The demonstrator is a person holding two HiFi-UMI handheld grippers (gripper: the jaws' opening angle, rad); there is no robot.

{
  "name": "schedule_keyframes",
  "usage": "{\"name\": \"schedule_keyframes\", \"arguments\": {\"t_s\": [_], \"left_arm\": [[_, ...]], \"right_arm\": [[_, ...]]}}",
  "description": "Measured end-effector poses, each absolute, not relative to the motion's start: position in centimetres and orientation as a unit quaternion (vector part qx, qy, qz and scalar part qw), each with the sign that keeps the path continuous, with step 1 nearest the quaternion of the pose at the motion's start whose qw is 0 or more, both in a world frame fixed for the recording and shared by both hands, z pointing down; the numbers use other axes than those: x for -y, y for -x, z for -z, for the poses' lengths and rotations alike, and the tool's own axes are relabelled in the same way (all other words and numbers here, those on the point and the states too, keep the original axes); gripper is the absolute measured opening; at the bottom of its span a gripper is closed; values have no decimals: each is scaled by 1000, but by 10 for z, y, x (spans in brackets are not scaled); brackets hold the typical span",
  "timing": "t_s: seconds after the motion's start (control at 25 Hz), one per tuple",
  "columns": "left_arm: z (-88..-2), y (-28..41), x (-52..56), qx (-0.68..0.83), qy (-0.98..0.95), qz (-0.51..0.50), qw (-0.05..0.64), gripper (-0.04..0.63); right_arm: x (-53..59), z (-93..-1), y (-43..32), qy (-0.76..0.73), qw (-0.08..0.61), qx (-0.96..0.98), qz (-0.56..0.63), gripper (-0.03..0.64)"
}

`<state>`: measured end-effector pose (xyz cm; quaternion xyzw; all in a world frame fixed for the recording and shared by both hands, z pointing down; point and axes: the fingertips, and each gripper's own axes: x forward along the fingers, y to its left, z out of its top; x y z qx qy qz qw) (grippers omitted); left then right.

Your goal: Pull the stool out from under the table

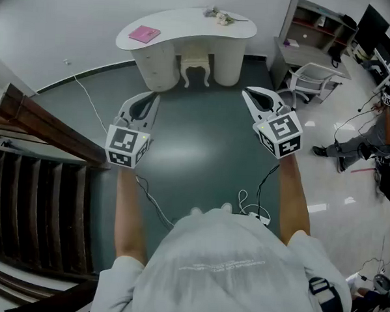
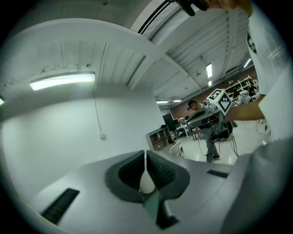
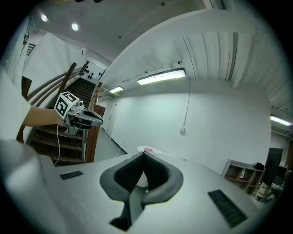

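The stool (image 1: 194, 67) stands tucked in the knee gap of the white table (image 1: 189, 24), between its two pedestals, against the far wall; a pink book (image 1: 144, 33) lies on the table's left end and some small pale clutter near its right end; both grippers are well short of it, held out over the dark green floor (image 1: 201, 159); the left gripper (image 1: 147, 102) points roughly level toward the table's left pedestal, its jaws pressed together with nothing between them, as its own view shows the ribbed pads meeting in a thin seam; the right gripper (image 1: 255, 95) points toward the right pedestal, tipped slightly down, and its jaws are likewise closed on nothing; each gripper shows in the other's view, held out on a bare forearm; neither touches the stool or the table; a wooden staircase (image 1: 36, 196) with a dark rail runs along the left; a thin cable (image 1: 87, 101) trails across the floor from the wall; to the right, on pale tiles, stand a white chair (image 1: 310, 78) and a grey shelf (image 1: 316, 25); a seated person (image 1: 372, 138) is at the right edge.
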<state>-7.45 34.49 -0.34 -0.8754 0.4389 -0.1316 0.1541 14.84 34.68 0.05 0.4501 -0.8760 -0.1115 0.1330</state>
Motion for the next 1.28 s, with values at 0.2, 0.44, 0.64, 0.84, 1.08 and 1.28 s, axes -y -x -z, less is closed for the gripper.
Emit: {"name": "schedule_keyframes", "arguments": {"t_s": [0.2, 0.44, 0.64, 0.84, 1.08, 1.28], "left_arm": [[-8, 48, -340, -436, 875, 143, 151, 18], [-31, 19, -327, -439, 876, 160, 122, 18], [-47, 13, -310, -461, 866, 168, 92, 18], [-50, -3, -289, -449, 871, 170, 100, 18], [-56, -3, -227, -435, 876, 177, 107, 18], [-64, 16, -142, -428, 882, 167, 100, 18]], "right_arm": [[-336, -8, -170, -449, 130, 877, 109, 15], [-321, -33, -193, -431, 118, 890, 87, 15], [-300, -40, -212, -422, 94, 900, 55, 15], [-272, -40, -220, -409, 108, 904, 68, 15], [-208, -43, -205, -410, 117, 901, 78, 15], [-144, -47, -185, -390, 122, 909, 78, 15]]}}
